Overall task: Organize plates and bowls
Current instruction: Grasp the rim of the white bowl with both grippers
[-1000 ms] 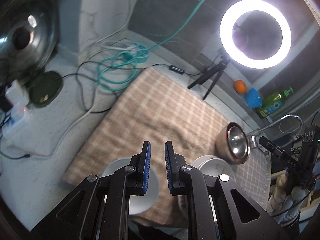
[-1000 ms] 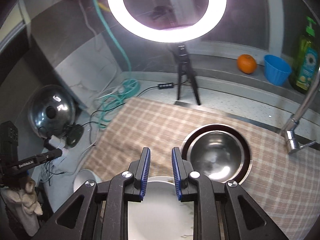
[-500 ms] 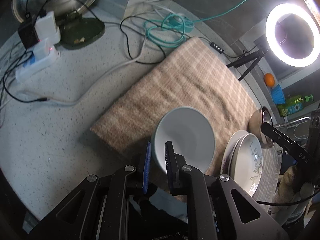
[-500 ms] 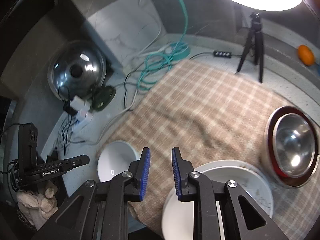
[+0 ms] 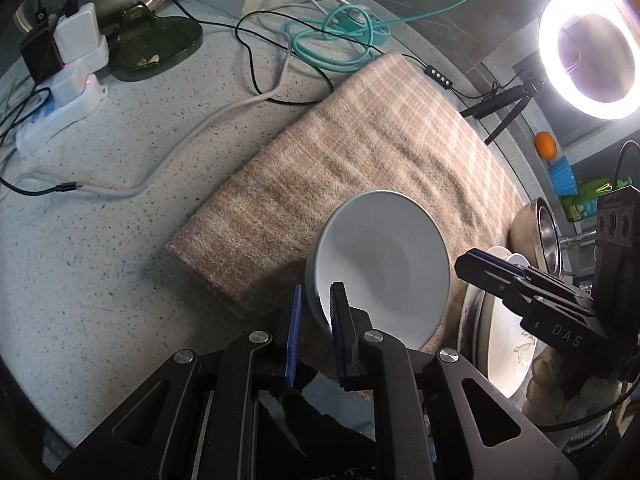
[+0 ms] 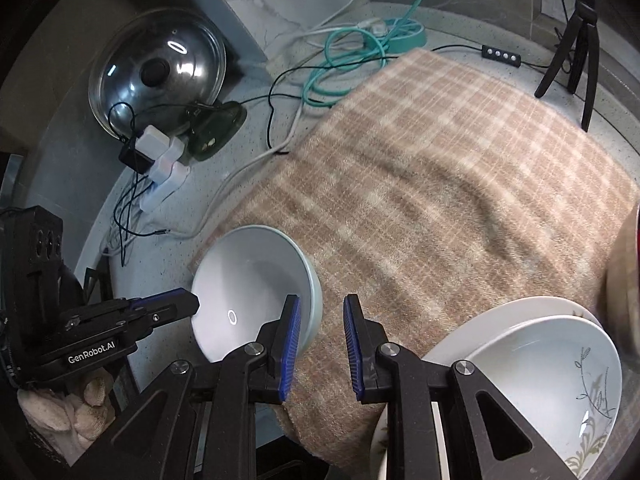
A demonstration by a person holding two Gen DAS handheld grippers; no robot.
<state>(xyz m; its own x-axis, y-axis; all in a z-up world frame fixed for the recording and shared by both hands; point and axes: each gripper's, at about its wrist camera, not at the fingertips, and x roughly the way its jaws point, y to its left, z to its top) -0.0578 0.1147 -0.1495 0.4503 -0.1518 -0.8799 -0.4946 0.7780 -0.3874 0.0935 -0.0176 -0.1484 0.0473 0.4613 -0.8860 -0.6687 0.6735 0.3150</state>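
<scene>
Clearly the left gripper (image 5: 314,312) pinches the near rim of the white bowl (image 5: 380,264) – tilted on the plaid cloth's (image 5: 360,152) corner; the right gripper (image 6: 320,334), slightly parted and empty, has the stacked plates (image 6: 532,364) at four o'clock – nearer.

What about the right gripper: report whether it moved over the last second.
Yes. The right gripper swung left over the checked cloth, from the plates toward the white bowl.
</scene>
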